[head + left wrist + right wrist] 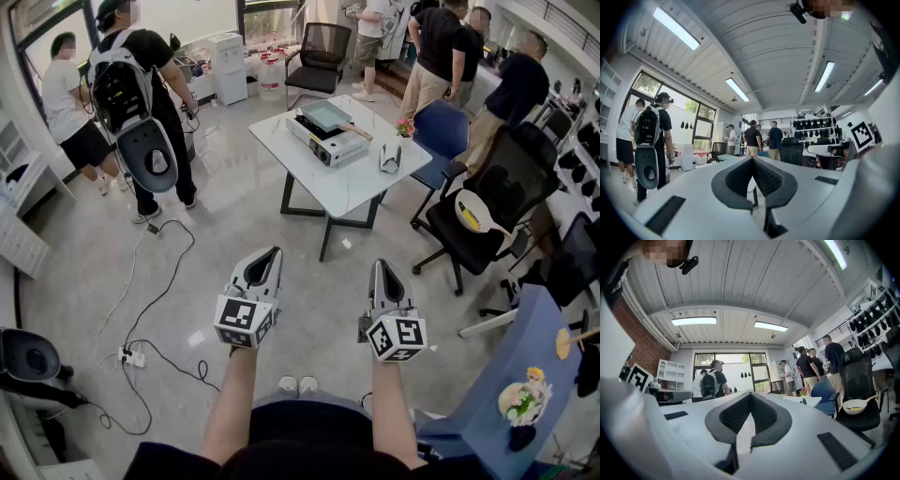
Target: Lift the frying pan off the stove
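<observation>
Left hand-held gripper (pixel 274 251) and right hand-held gripper (pixel 379 263), both closed empty, point level.

White table (pixel 349 187), mid-room, well apart from both grippers; on it a portable stove (pixel 330 145) carrying a teal square frying pan (pixel 325 114), wooden handle toward the right; small grey item (pixel 390 157) near the table's right edge; left gripper (pixel 273 253) and right gripper (pixel 380 265) held out level, side by side above the floor, jaws together; blue chair (pixel 441 129) just beside the table; black office chair (pixel 502 187), bowl (pixel 469 212) on its seat; power strip (pixel 134 357) with cable on the floor, left; several people standing beyond.
</observation>
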Demonstrator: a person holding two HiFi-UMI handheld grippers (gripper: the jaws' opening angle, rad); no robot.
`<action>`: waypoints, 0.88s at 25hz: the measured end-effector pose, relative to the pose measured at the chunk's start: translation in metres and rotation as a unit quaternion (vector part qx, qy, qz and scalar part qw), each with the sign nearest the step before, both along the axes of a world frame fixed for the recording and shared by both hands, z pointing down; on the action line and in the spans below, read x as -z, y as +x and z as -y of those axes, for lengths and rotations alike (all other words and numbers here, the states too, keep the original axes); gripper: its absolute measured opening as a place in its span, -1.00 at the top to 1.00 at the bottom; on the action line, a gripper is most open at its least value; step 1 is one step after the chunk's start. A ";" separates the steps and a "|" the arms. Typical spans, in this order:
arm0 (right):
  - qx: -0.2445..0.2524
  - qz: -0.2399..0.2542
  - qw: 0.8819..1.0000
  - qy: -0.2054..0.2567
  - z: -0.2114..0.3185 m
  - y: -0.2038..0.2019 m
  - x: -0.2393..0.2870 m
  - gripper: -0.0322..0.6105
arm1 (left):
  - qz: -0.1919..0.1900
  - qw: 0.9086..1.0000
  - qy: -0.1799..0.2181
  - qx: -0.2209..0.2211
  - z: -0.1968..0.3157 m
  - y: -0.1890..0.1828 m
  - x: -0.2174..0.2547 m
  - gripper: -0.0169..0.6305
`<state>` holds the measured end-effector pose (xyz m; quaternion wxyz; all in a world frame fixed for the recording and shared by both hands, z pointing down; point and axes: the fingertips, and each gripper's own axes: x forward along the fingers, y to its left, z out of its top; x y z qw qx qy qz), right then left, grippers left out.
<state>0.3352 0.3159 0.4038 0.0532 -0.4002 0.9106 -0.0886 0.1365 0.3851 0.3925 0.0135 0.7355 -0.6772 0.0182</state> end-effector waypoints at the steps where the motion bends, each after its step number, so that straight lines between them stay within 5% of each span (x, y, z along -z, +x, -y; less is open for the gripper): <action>1: -0.001 -0.001 1.000 0.000 0.000 0.000 0.000 0.89 | 0.000 1.000 0.000 0.000 0.000 0.000 0.000 0.89; 22: 0.012 0.016 1.000 -0.013 0.008 -0.013 -0.005 0.88 | -0.003 1.000 -0.012 0.001 0.008 -0.010 -0.009 0.89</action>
